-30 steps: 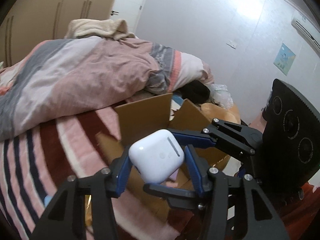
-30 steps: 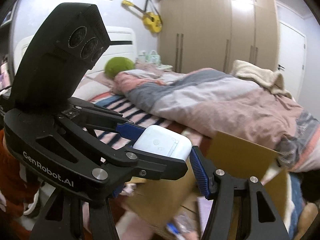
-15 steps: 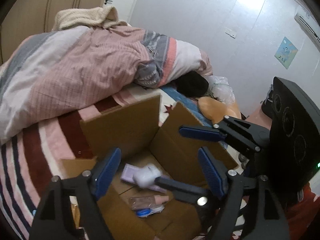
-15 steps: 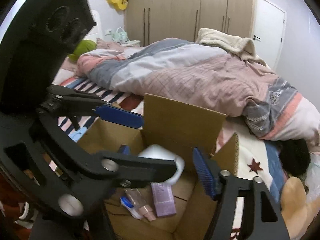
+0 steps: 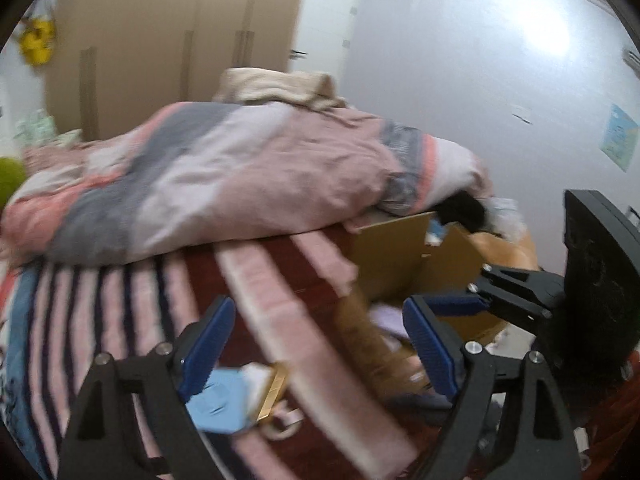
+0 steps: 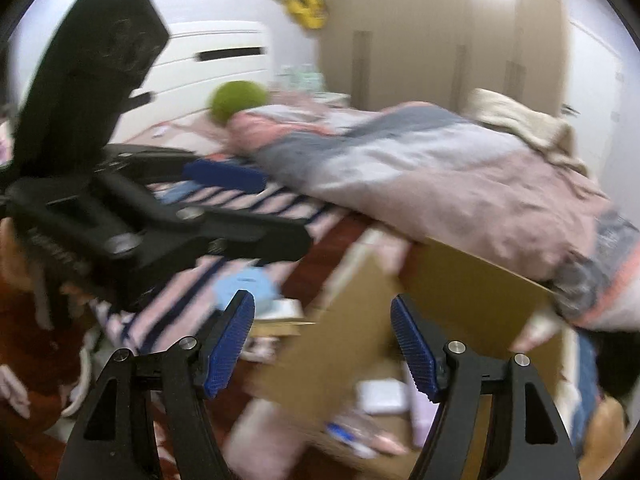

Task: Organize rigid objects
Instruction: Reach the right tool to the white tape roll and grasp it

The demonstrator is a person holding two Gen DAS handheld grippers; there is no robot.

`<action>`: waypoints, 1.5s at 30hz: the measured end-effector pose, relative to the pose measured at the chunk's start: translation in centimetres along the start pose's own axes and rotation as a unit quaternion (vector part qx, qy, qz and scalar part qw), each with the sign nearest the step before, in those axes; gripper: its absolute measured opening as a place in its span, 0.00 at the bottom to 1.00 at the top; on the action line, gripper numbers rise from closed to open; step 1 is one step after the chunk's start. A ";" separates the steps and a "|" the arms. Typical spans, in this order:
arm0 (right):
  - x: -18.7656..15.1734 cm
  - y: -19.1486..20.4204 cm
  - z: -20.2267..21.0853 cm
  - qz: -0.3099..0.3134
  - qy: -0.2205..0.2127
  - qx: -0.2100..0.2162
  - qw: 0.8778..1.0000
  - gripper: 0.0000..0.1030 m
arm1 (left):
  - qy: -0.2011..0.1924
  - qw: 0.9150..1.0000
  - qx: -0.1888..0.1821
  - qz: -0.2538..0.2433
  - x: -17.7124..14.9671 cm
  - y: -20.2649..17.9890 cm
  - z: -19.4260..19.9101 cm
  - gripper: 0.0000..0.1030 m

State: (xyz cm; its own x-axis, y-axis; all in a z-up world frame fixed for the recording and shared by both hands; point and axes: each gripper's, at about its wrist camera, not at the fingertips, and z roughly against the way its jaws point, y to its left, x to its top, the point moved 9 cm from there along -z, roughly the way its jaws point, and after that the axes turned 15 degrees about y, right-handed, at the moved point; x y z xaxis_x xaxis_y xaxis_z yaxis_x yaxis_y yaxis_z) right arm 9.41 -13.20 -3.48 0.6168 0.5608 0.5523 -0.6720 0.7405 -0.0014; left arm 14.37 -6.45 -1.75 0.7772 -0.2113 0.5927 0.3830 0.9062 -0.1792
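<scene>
Both views are motion-blurred. My left gripper (image 5: 320,344) is open and empty above the striped bed cover. My right gripper (image 6: 324,344) is open and empty over the near flap of the open cardboard box (image 6: 472,288). The box also shows at the right of the left wrist view (image 5: 396,256). The white earbud case (image 6: 380,396) lies inside the box with a lilac item (image 6: 424,416) and a small tube (image 6: 360,436). On the bed left of the box lie a light blue item (image 5: 218,400) and a gold-edged item (image 5: 274,392). The left gripper also shows in the right wrist view (image 6: 224,174).
A rumpled pink and grey duvet (image 5: 240,176) covers the bed behind the box. A beige blanket (image 5: 280,86) lies on top of it. A green pillow (image 6: 238,100) is near the headboard. A wardrobe (image 6: 440,32) stands behind.
The white earbud case left my left gripper and dropped into the box. Both grippers then swung left, away from above the box, and stay open.
</scene>
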 end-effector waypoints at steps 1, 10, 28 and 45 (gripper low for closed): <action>0.3 1.3 -0.7 0.011 0.003 0.011 1.000 0.66 | -0.002 1.000 0.010 0.009 -0.7 1.1 0.3 0.81; -1.2 9.1 -10.4 0.063 0.074 0.050 0.994 0.64 | 0.010 0.995 0.053 0.079 -9.2 9.2 -1.0 0.81; -6.5 4.2 -19.3 -0.003 0.141 -0.053 0.989 0.54 | 0.057 0.988 0.026 0.138 -17.0 12.6 -5.6 0.81; -5.6 7.2 -16.5 0.022 0.132 0.030 0.991 0.41 | 0.040 0.994 0.000 0.105 -13.4 9.4 -3.8 0.81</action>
State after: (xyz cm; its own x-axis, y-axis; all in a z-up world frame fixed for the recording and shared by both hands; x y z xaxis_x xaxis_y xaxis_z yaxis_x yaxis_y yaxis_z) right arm 7.86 -4.89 -20.38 0.6660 0.6758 0.3157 -0.7194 0.6938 0.0326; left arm 9.42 3.57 -14.37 0.8773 -0.0458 0.4777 0.2080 0.9334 -0.2925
